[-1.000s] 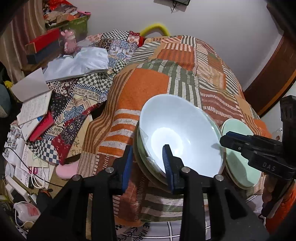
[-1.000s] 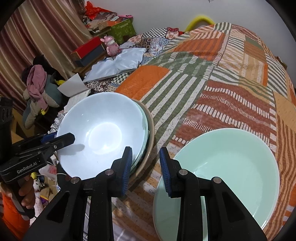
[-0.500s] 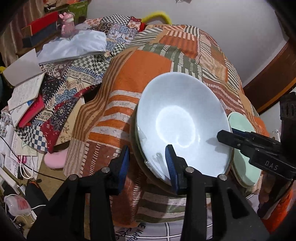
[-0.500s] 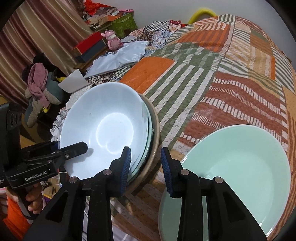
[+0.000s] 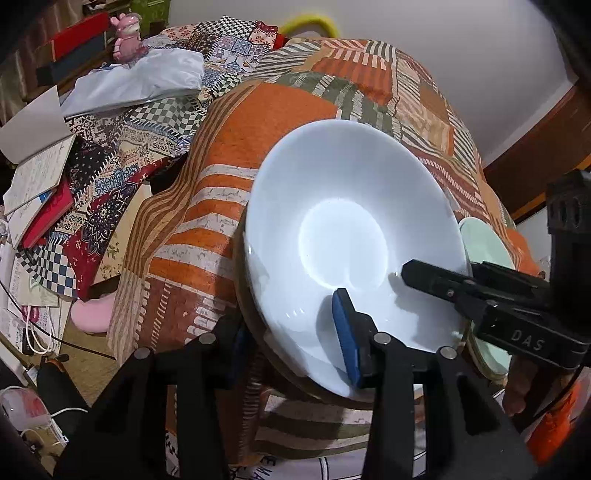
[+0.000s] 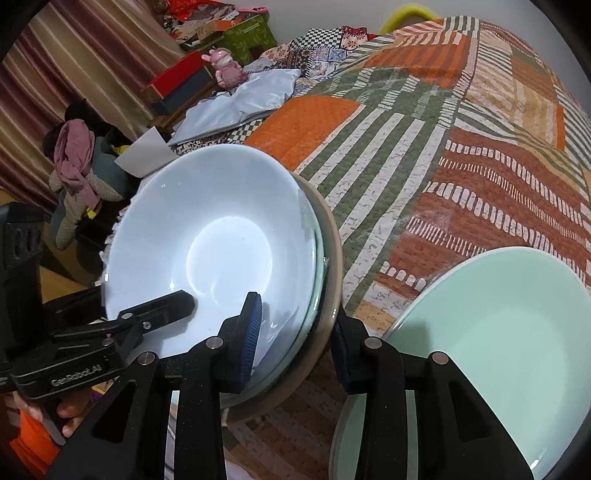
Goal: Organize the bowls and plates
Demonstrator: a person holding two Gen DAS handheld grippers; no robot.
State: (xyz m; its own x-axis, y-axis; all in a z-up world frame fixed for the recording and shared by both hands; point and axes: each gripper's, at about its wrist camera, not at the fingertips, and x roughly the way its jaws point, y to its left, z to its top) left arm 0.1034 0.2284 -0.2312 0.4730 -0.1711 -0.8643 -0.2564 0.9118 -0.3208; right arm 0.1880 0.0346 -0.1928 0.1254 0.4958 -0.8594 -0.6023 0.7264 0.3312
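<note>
A white bowl tops a stack of dishes near the front edge of the patchwork bedspread; it also shows in the right wrist view. Under it lie a glass dish and a tan plate. My left gripper is open and straddles the stack's near left rim, one pad inside the bowl, one outside. My right gripper is open and straddles the stack's right rim the same way. A pale green plate lies to the right of the stack and also shows in the left wrist view.
The patchwork bedspread stretches away behind the dishes. To the left lie a grey pillow, open notebooks, a pink toy and boxes. Cables and clutter lie on the floor at lower left.
Both grippers moved forward onto the stack's rim, each now with one finger inside the white bowl and one outside. The dishes have not shifted.
</note>
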